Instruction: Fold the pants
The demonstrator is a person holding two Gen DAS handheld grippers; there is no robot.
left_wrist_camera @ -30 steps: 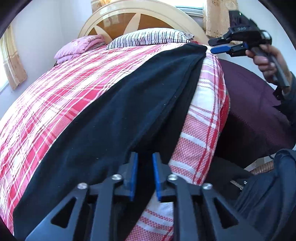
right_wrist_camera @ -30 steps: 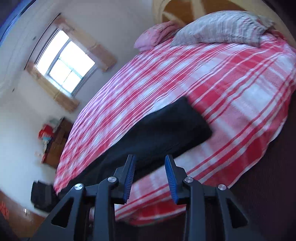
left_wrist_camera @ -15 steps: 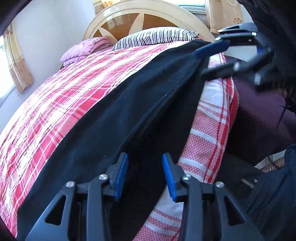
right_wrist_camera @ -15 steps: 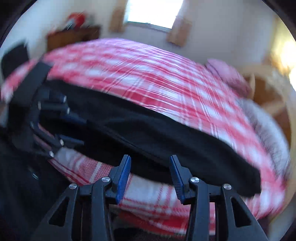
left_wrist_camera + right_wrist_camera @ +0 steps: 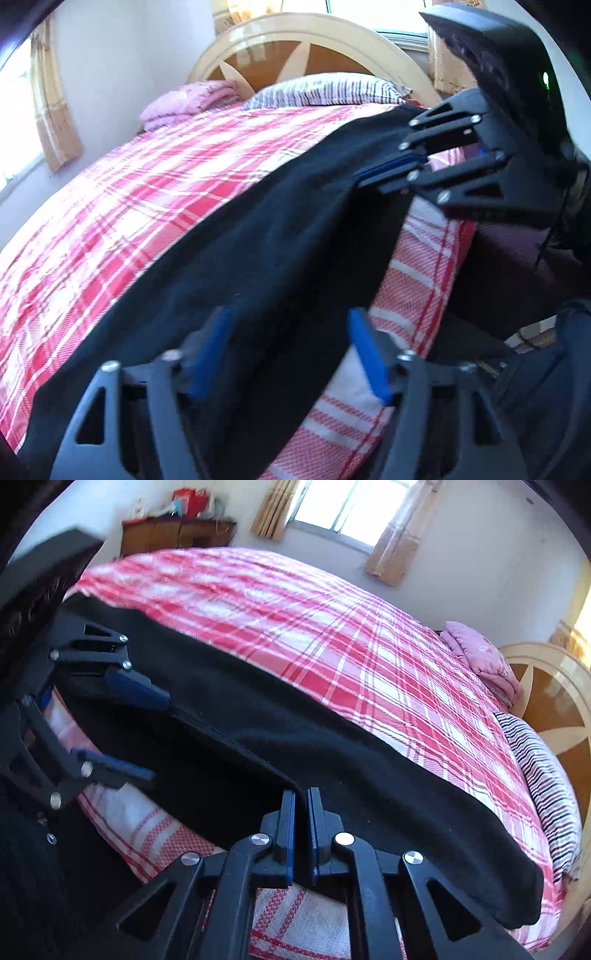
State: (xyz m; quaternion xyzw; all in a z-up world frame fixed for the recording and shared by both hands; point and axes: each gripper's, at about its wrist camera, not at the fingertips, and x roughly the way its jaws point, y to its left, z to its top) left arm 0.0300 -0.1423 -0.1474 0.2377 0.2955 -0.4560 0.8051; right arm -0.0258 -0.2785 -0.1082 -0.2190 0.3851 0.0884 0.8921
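Black pants lie stretched lengthwise along the near-right edge of the bed, on the red-and-white plaid sheet, one end up by the striped pillow.

Change vs. a second ago: the right gripper was up in the air off the far right corner; it now sits low on the pants' near edge, rolled over, with its jaws just closed, clamped on a fold of the black fabric. The left gripper hardly moved, but its jaws have just been opening: they stand wide apart, fabric lying under and between them, pads not pressing on it.

Hard to read: the left wrist frame is motion-blurred around its own fingers. The pants' near end runs under the left gripper body, cut off. Hands holding the tools aren't visible; only dark clothing at the lower right of the left view.

Pose: both grippers angle down toward the mattress edge and face each other along the pants, the right one at the headboard end, the left one well apart at the other.
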